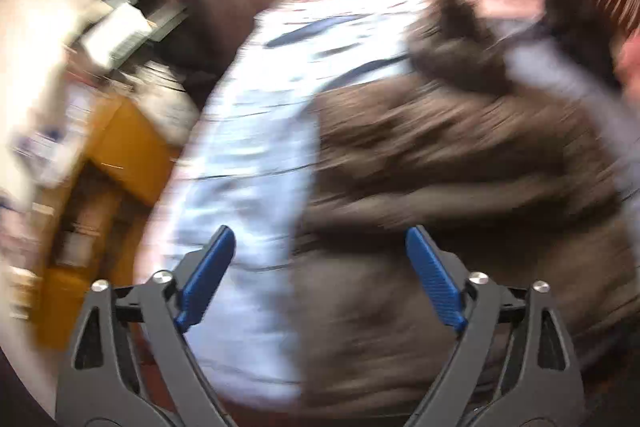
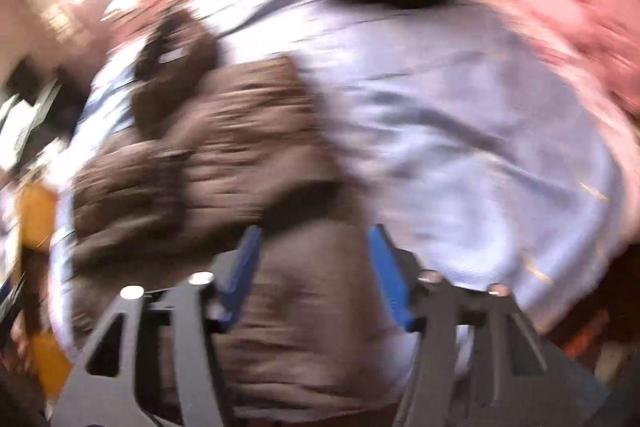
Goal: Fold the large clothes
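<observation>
Both claws, left claw [image 1: 318, 269] and right claw [image 2: 314, 267], hang released above the brown garment [image 1: 440, 155]. The pale blue bedsheet [image 1: 256, 131] lies at nine o'clock of it.

Rumpled brown garment [image 1: 460, 163] on pale sheet [image 1: 248, 155]

The left hand-held gripper [image 1: 318, 239], at the bottom of its frame, has two dark grey plastic arms with triangular cut-outs, joined by round silver screw heads. Each arm ends in a bright blue finger [image 1: 206, 277] with a finely ribbed face. The right hand-held gripper [image 2: 314, 239], low in its own frame, is built alike: black cut-out arms, silver screws, blue fingers [image 2: 390, 277], somewhat blurred.
</observation>
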{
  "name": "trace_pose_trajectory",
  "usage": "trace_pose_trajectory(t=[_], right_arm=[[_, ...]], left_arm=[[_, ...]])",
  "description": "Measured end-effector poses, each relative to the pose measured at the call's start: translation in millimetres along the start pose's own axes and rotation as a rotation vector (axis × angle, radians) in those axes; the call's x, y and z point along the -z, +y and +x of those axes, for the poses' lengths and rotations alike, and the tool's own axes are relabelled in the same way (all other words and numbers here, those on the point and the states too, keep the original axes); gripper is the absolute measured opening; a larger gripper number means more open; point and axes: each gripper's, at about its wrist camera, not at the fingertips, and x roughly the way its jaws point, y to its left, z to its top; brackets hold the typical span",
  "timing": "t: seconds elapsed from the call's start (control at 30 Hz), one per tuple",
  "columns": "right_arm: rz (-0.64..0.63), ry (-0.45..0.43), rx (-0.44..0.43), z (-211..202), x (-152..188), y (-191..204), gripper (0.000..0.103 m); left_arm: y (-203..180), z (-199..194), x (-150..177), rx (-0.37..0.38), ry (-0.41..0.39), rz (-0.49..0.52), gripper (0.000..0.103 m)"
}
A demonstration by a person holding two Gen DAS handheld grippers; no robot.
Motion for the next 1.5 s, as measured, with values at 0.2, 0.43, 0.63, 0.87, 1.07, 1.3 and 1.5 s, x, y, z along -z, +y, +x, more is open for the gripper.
trace_pose_trajectory(t=[0.2, 0.43, 0.63, 0.87, 1.07, 1.3, 1.5], right_arm=[[-0.223, 0.016, -0.112, 73.8, -50.8, 120.4, 0.038], [-0.322, 0.133, -0.163, 150.8, -29.6, 210.9, 0.027], [-0.287, 0.22, -0.066, 230.7, -21.6, 212.5, 0.022], [-0.421, 0.075, -0.062, 143.7, -25.4, 210.2, 0.023], [-0.266, -0.065, 0.186, 144.3, -32.4, 151.6, 0.024], [-0.417, -0.155, 0.254, 219.3, 7.0, 124.9, 0.026], [-0.4, -0.153, 0.223, 214.9, 6.3, 118.7, 0.026]], left_arm=[[-100.2, 81.8, -42.7, 0.192, 0.056, 0.018, 0.064], [-134.8, 180.3, -33.3, 0.211, 0.253, -0.061, 0.066], [-144.6, 229.2, -16.1, 0.165, 0.37, -0.045, 0.067], [-124.8, 161.0, -33.9, 0.094, 0.141, 0.018, 0.067], [-83.5, 187.7, -6.2, -0.109, 0.191, 0.042, 0.071], [-81.7, 238.6, 18.9, -0.111, 0.266, -0.045, 0.082], [-88.5, 232.9, 10.3, -0.157, 0.243, -0.057, 0.078]])
